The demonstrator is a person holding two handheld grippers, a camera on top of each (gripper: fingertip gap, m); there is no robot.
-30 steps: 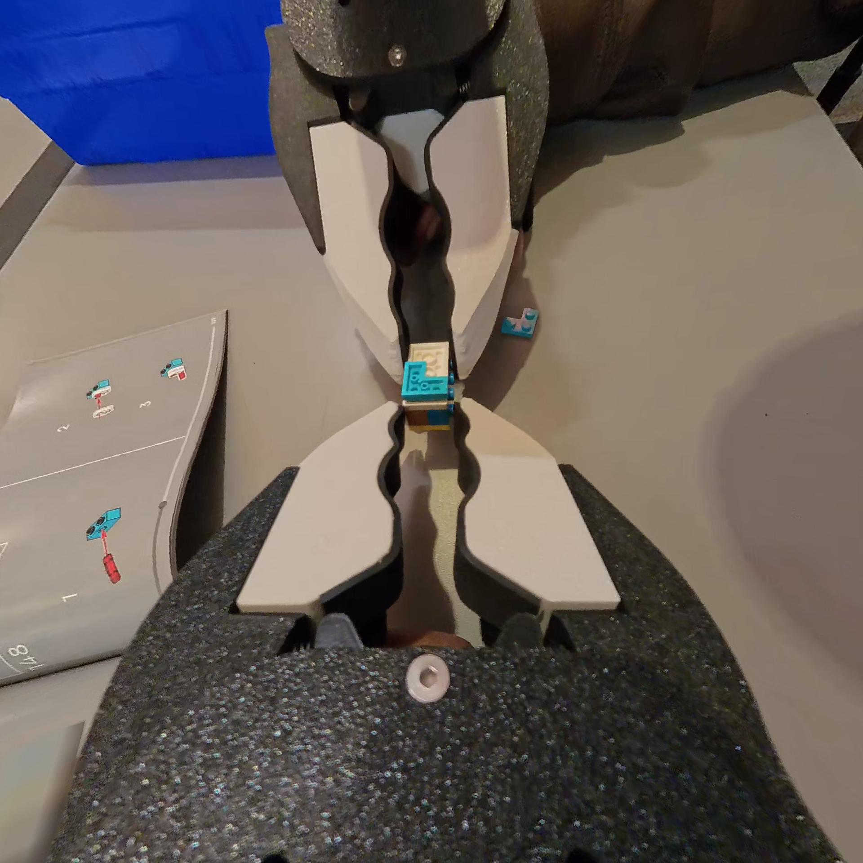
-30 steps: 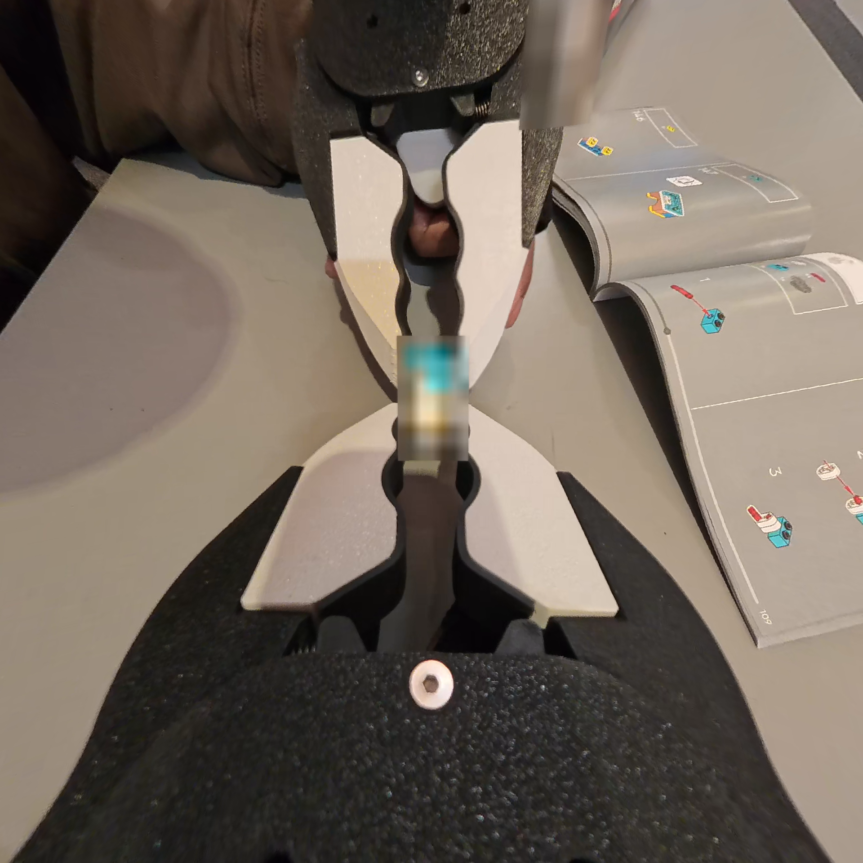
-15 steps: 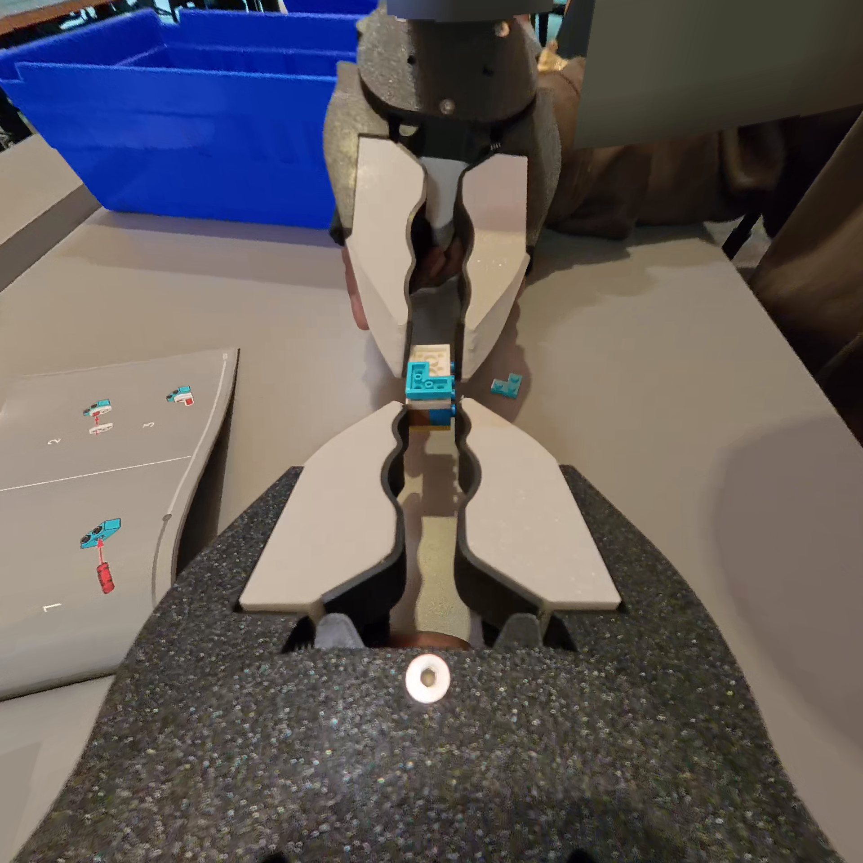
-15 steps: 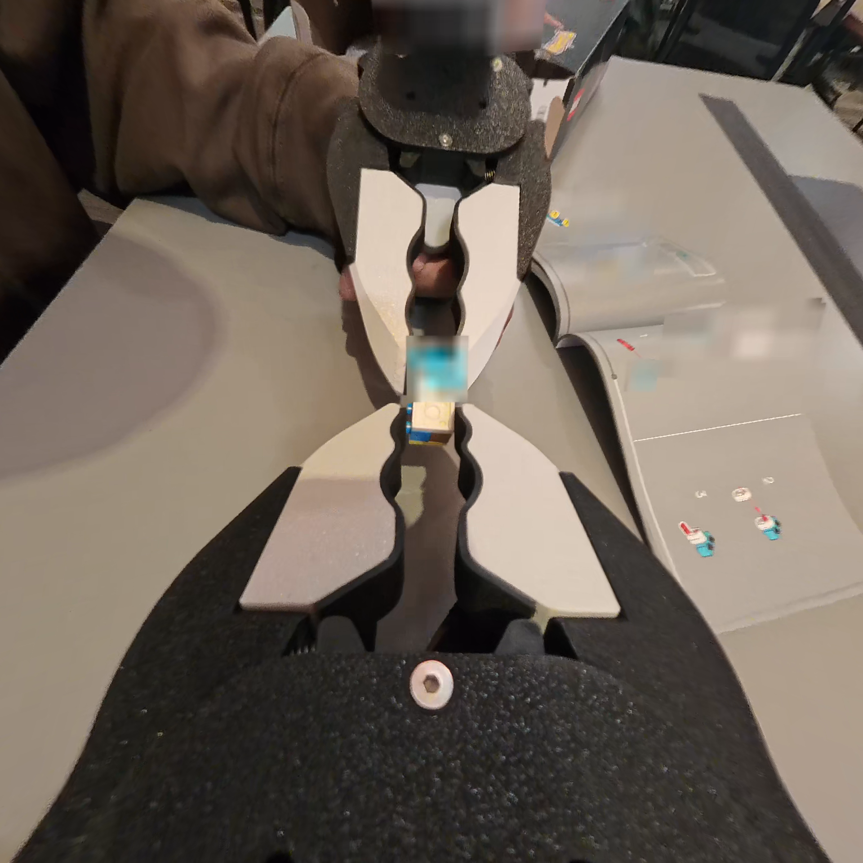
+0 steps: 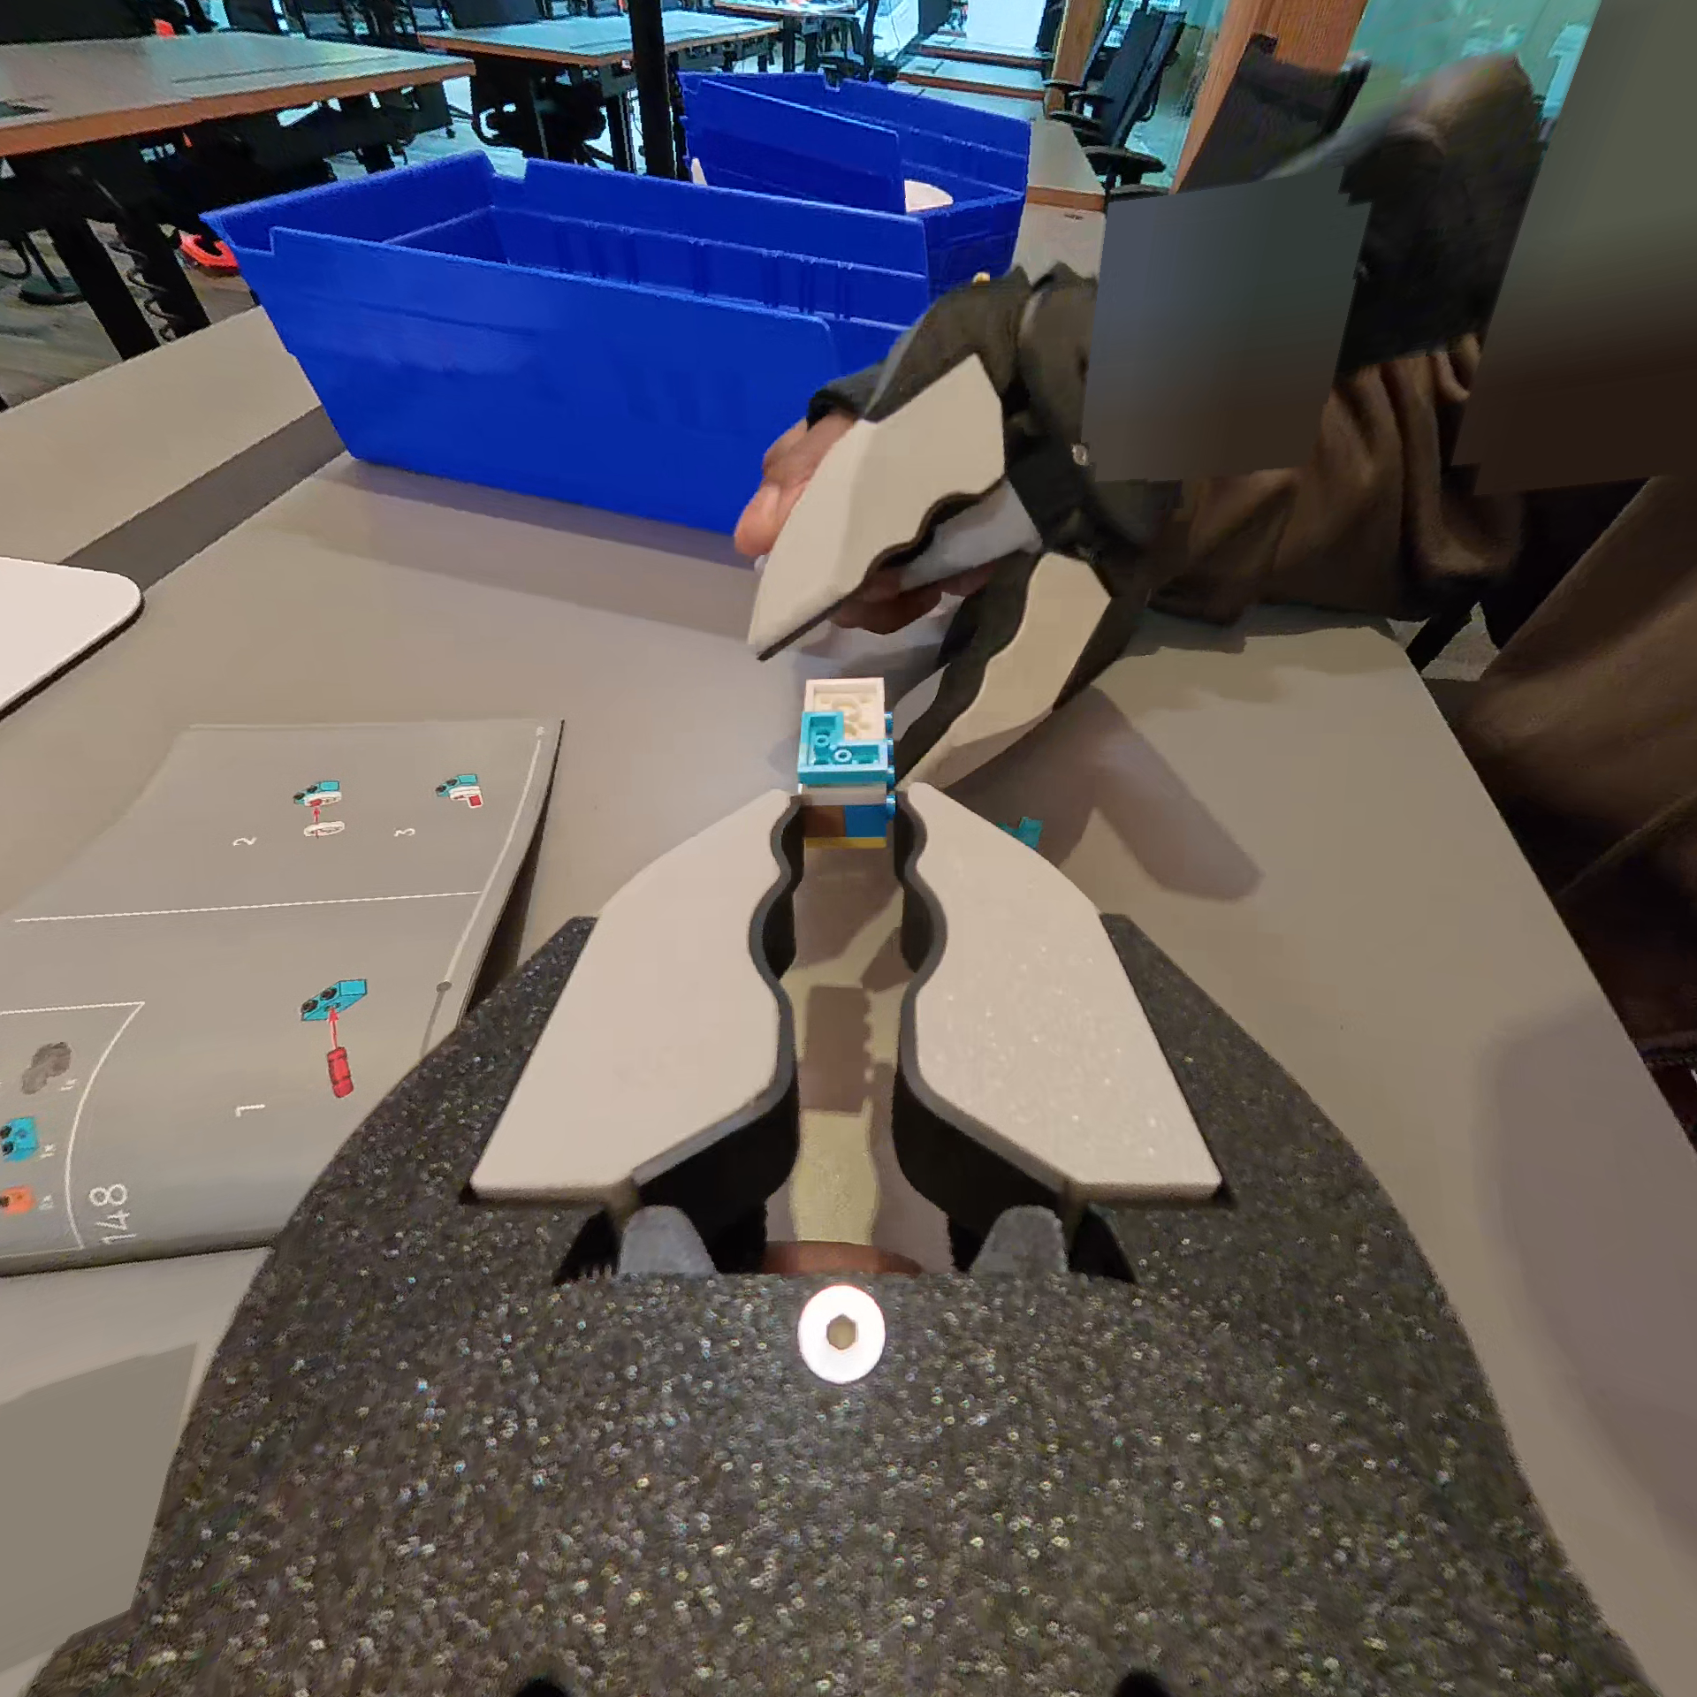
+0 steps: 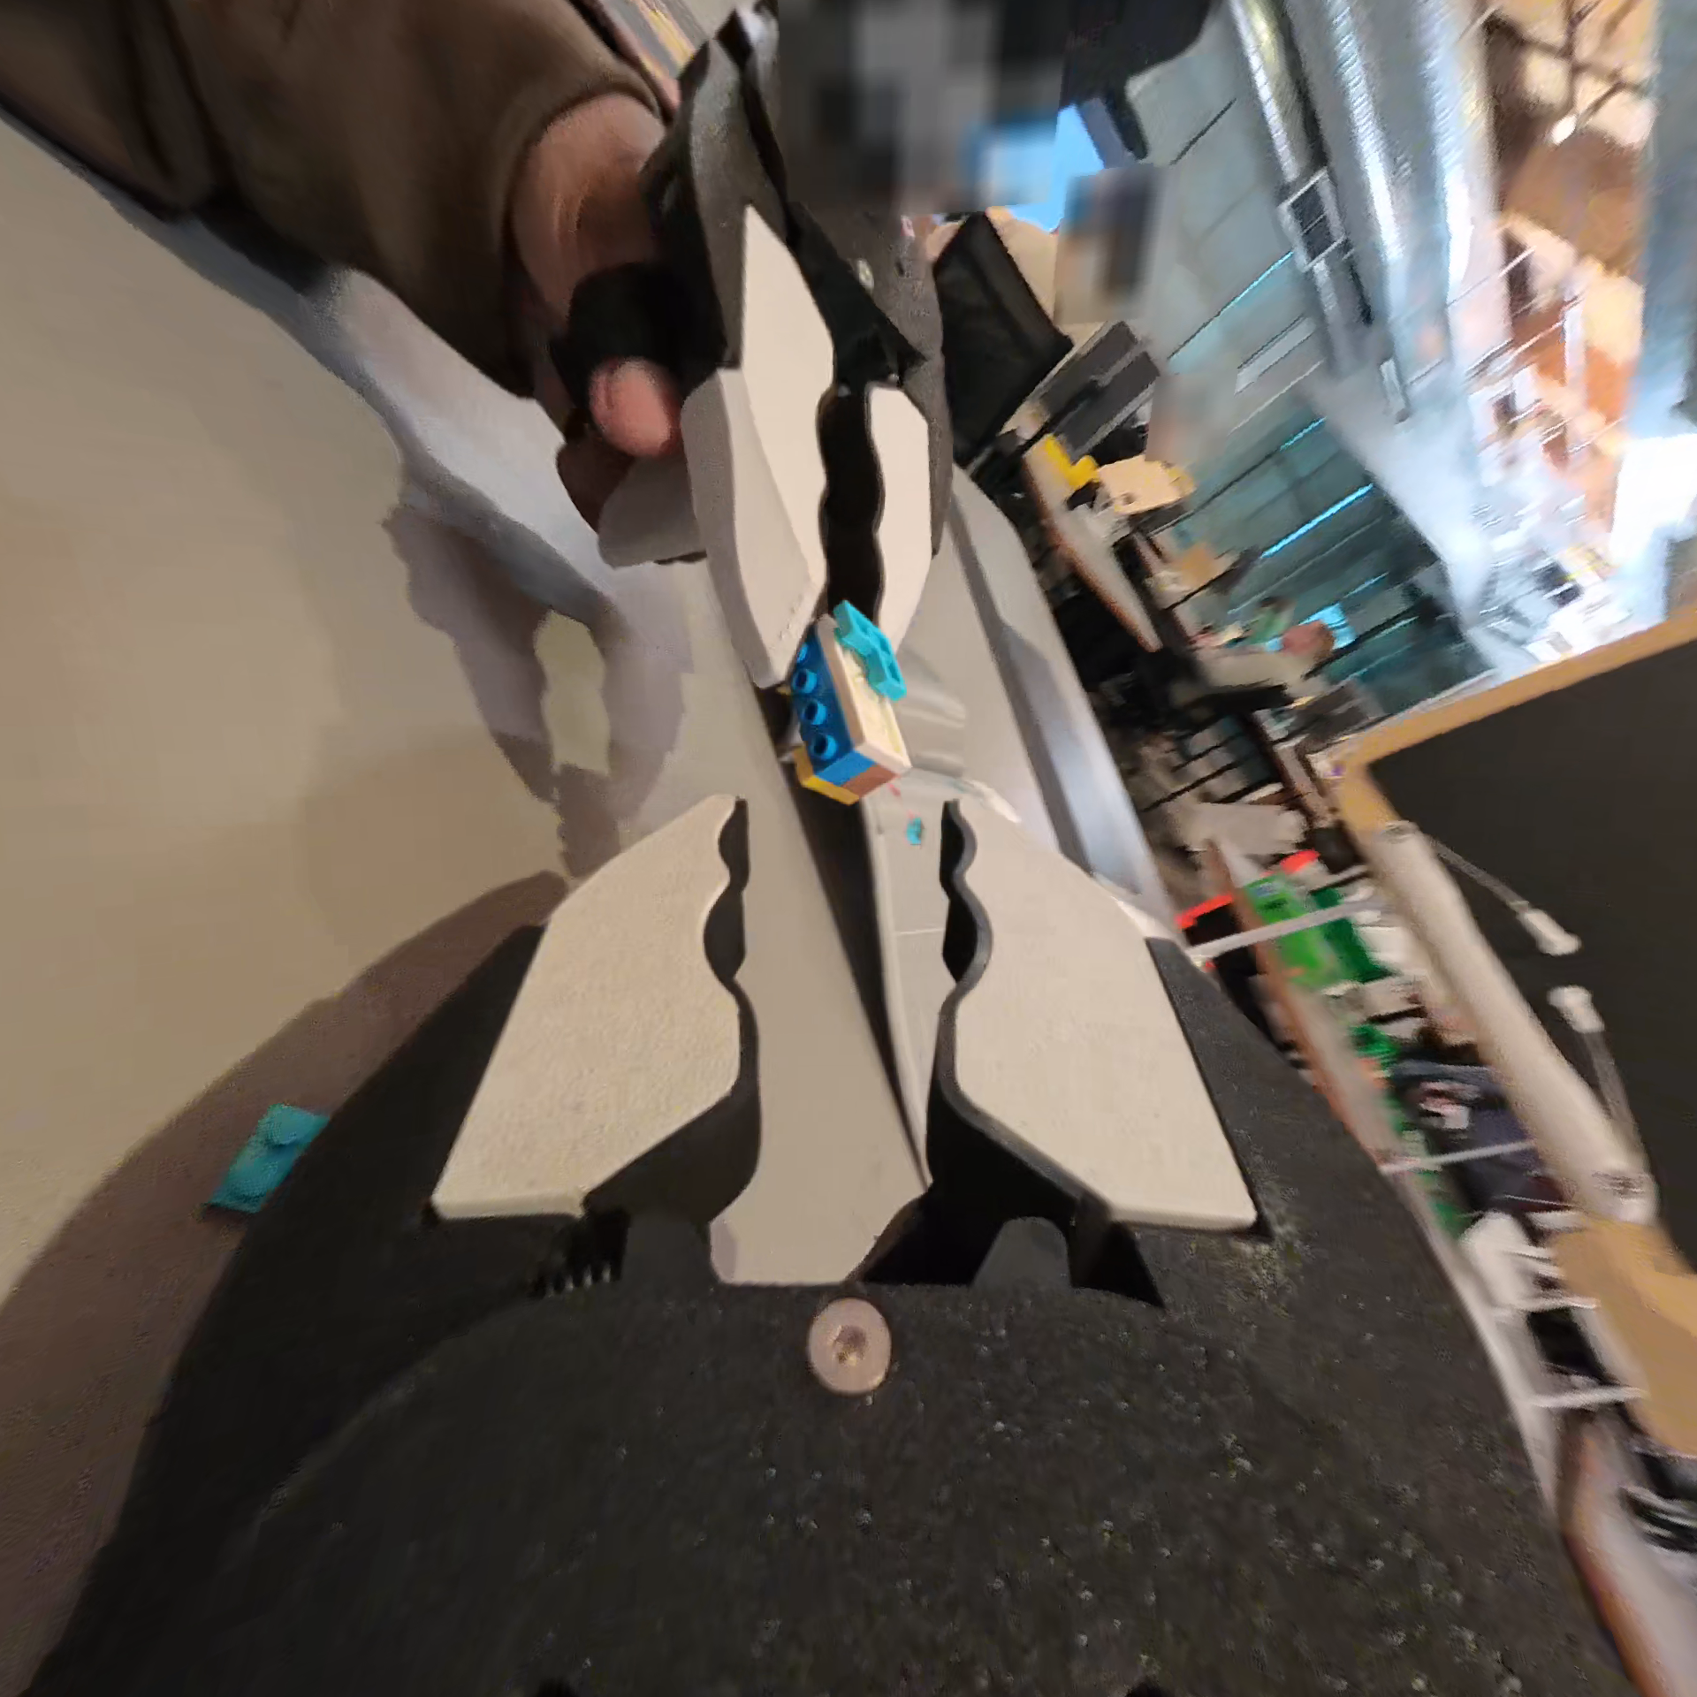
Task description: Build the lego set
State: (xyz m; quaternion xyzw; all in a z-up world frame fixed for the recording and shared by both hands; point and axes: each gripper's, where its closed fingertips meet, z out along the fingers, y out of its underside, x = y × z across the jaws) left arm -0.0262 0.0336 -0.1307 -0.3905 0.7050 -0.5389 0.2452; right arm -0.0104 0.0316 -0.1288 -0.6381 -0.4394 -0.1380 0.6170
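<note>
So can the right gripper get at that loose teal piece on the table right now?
Probably yes. The right gripper has open, empty jaws, and the loose teal piece lies bare on the table, just beside it with nothing in between.

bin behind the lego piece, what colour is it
Blue, clearest in the left wrist view.

Grey table (image 5: 1286, 918), instruction booklet (image 5: 230, 964), blue bins (image 5: 569, 340), teal piece (image 5: 1024, 831)
</note>
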